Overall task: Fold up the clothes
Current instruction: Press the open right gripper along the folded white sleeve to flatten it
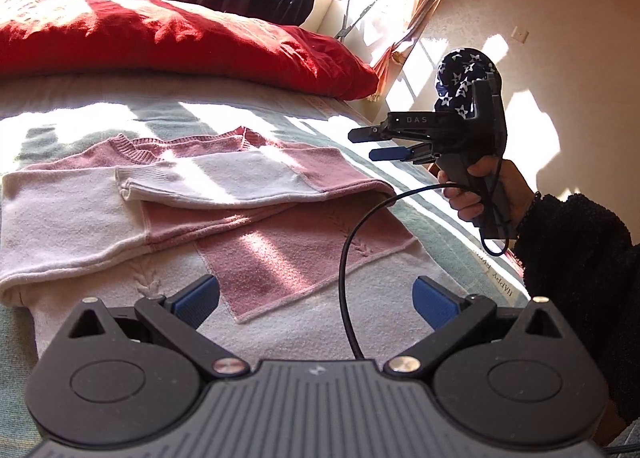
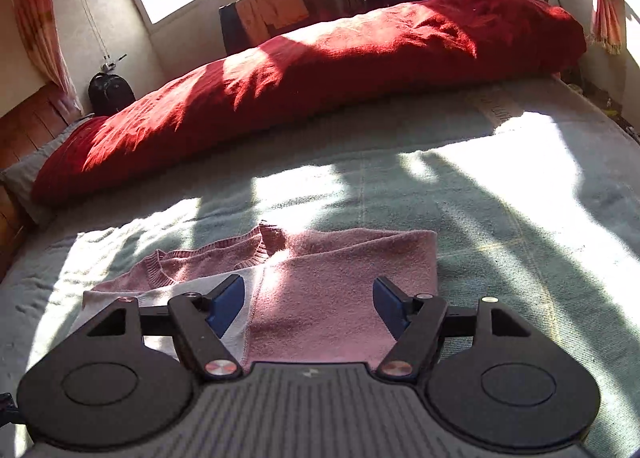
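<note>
Here, both your left gripper [image 1: 316, 300] and right gripper [image 2: 308, 304] stand released and empty above the pink sweater [image 1: 192, 193] at the lower middle of the frame; it looks soft and limp, so pinch its hem corners.

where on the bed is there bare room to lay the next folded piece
Bare blanket runs between the sweater and the red duvet, widest to the sweater's right in the right wrist view. A narrower strip lies left of the sweater. The near middle is crowded: the sweater fills it, with both grippers above.
</note>
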`<state>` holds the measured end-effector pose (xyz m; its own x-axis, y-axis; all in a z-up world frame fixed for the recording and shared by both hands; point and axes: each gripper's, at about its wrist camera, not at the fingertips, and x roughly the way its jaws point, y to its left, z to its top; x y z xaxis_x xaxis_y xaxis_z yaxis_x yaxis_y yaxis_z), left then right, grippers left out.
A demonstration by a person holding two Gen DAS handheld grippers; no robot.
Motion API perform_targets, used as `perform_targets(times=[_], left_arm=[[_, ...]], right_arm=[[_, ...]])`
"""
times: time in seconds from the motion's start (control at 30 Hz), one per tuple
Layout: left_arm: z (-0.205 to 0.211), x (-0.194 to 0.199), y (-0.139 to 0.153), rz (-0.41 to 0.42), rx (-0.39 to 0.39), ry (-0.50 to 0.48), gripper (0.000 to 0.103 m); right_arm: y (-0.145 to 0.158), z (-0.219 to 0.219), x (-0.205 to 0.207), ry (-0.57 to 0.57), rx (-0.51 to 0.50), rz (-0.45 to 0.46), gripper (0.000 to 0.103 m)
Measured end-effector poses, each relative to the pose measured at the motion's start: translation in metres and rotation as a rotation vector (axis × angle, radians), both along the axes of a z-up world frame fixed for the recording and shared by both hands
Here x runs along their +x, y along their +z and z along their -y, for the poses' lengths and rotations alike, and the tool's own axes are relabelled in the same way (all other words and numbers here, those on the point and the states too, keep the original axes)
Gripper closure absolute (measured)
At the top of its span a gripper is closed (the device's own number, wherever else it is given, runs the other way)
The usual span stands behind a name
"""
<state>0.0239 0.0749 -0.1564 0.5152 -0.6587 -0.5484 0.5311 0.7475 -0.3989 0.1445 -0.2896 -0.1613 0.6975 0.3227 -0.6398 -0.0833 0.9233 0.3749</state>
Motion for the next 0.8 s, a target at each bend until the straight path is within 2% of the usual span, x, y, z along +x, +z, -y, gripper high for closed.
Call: perform_targets(times=[0.1,0.17,0.27,0.4,0.5,0.67,0.8], left_arm=[[0.007,0.005,-0.004,-0.014,0.005,-0.010,0.001],[0.011,0.006,-0.007,-0.018,0.018,-0.012,0.001],[0.012,0.006,-0.008,-0.020,0.032,-0.011,0.001],[0.009,0.009,-0.008,-0.025,0.021,0.002,0.001],[0.009,0.009,-0.008,-0.027,0.023,0.006,0.001],[0.015,0.010,-0.010,-0.028,0.036,-0.004,0.001],[0.018,0.013,-0.013,-0.037,0.055,0.001,0.001]], right_arm=[[-0.028,-0.010,0.004,0.022,-0.073,-0.081,0.027],[-0.036,-0.012,0.000,0.033,-0.106,-0.084,0.027],[-0.020,-0.001,-0.020,0.012,-0.066,-0.003,0.026],[-0.005,0.025,-0.048,-0.087,-0.062,0.046,0.016],[-0.010,0.039,-0.060,-0.123,-0.096,0.010,0.016],[-0.037,0.033,-0.059,-0.105,-0.242,-0.068,0.016],[-0.041,0.021,-0.051,-0.141,-0.330,-0.020,0.016]])
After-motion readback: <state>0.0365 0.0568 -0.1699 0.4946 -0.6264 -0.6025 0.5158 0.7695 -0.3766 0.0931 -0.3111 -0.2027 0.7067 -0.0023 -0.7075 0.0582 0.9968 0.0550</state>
